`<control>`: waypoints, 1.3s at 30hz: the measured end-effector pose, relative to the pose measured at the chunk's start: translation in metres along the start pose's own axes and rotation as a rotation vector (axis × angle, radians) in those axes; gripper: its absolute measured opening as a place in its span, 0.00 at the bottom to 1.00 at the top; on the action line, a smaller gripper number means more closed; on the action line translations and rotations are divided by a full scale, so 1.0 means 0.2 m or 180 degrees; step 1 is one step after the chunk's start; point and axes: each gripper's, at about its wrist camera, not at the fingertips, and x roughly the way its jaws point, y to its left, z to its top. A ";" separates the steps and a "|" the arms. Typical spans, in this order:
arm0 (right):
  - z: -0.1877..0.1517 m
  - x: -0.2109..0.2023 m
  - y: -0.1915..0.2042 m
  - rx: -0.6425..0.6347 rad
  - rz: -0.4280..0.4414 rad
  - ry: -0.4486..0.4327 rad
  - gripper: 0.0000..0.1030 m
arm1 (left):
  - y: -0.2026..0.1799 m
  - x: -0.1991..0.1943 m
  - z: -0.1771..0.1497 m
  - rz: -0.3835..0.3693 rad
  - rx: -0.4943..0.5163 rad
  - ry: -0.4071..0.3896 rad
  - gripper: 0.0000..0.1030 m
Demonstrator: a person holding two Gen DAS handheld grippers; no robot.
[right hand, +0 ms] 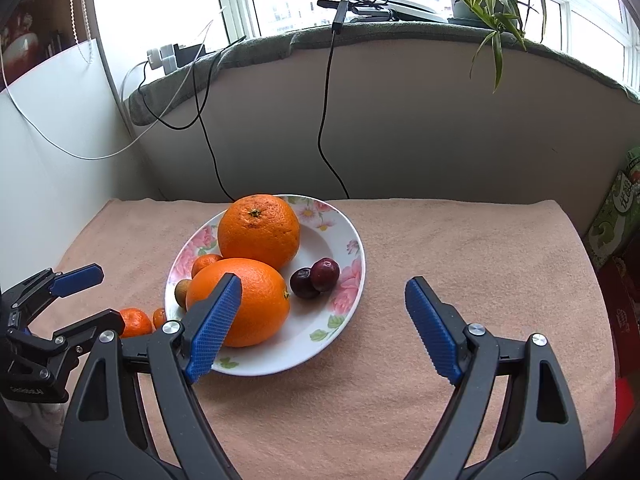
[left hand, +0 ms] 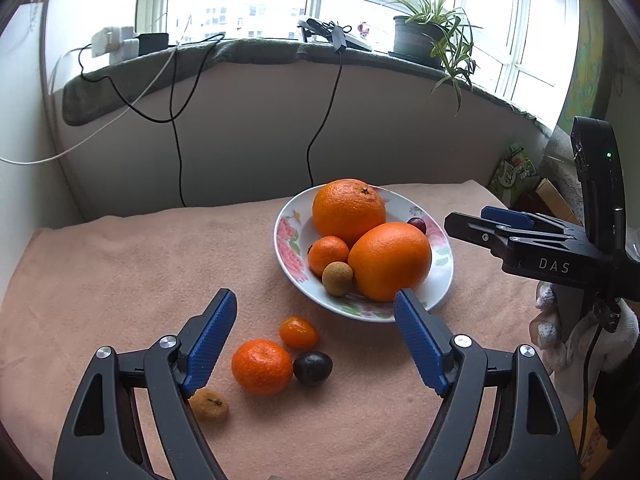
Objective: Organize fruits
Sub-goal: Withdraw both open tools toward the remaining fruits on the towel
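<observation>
Daylight from a wide bay window [left hand: 240, 8] falls over a grey-padded sill [left hand: 248, 54] carrying chargers, trailing cables and a potted spider plant [left hand: 432, 36], and below it a peach-pink towel [left hand: 120, 272] covers the whole work surface. On that towel, straight ahead of the left gripper [left hand: 314, 312] and just beyond its right fingertip, sits a white floral plate [left hand: 286, 240]; from the right gripper [right hand: 324, 300] the same plate lies ahead and to the left, partly behind its left finger. Both claws stand spread wide with nothing between the pads, each hovering above the cloth. Judging by what lies where, the sorting is over halfway: the plate already holds two large oranges [left hand: 390, 260], a small mandarin [left hand: 328, 254], a tan longan [left hand: 338, 278] and two dark plums [right hand: 316, 278]. Four pieces remain loose on the towel, all close in front of the left claw and between its open fingers or just beside them: a mandarin [left hand: 262, 366], a dark plum [left hand: 313, 367] touching it, a small kumquat-like fruit [left hand: 298, 332] a little farther out, and a dried-looking longan [left hand: 209, 405] tucked by the left finger. Those look like the left claw's work, since the right one has only bare cloth under it. Cartons stand past the towel's right edge.
</observation>
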 end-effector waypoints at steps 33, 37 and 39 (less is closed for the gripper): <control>-0.25 -0.13 0.48 -0.0469 0.0531 0.0150 0.84 | 0.44 -0.32 -0.41 0.0334 -0.0741 0.0014 0.76; -0.28 -0.10 0.54 -0.0552 0.0605 0.0220 0.84 | 0.44 -0.30 -0.41 0.0256 -0.0749 0.0032 0.63; -0.29 -0.08 0.56 -0.0585 0.0631 0.0245 0.84 | 0.43 -0.28 -0.42 0.0204 -0.0725 0.0050 0.63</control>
